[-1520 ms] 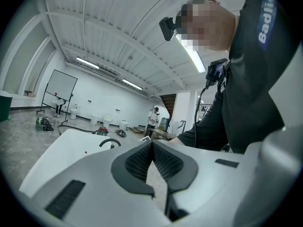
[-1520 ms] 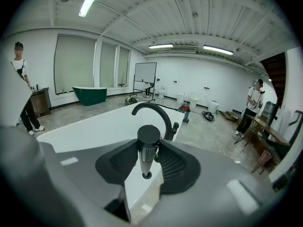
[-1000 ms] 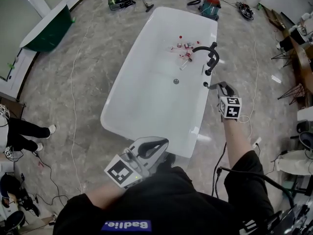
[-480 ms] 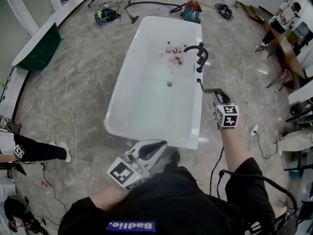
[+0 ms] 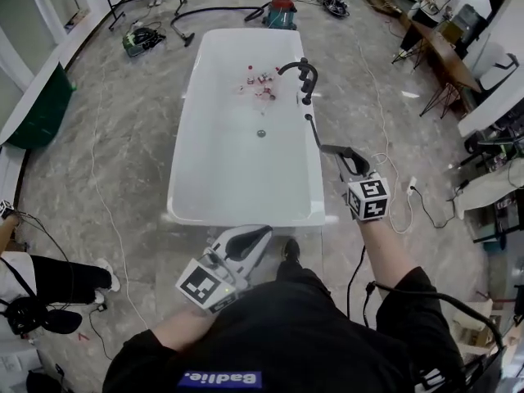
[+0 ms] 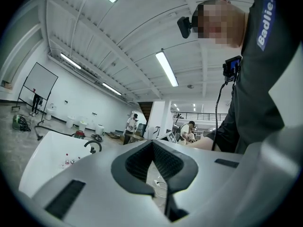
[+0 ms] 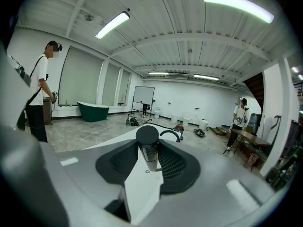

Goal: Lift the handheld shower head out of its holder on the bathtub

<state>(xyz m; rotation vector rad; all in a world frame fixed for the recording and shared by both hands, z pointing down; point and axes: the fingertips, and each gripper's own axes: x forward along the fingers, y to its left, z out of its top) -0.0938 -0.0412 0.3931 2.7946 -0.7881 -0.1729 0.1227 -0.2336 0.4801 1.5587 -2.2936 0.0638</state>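
The right gripper [image 5: 337,151] is clamped on the handheld shower head [image 7: 148,141]: in the right gripper view its round black end and ribbed neck sit upright between the two dark pads, which press on it from both sides. In the head view the shower head shows as a thin dark rod pointing toward 11 o'clock from that gripper, clear of any holder, over the right rim of the white bathtub [image 5: 237,178] and at about 5 o'clock from the curved black faucet [image 5: 301,72]. The left gripper [image 5: 260,236] hangs near the person's body at 6 o'clock from the tub, off its near end; its jaws stand a little apart and hold nothing, with only floor and a cable seen through the gap. Inside the tub, small bottles [image 5: 258,80] lie just left of the faucet, and the drain [image 5: 261,133] sits at 6 o'clock from them. A red and green vacuum [image 5: 281,12] stands on the floor beyond the far end, at 12 o'clock.
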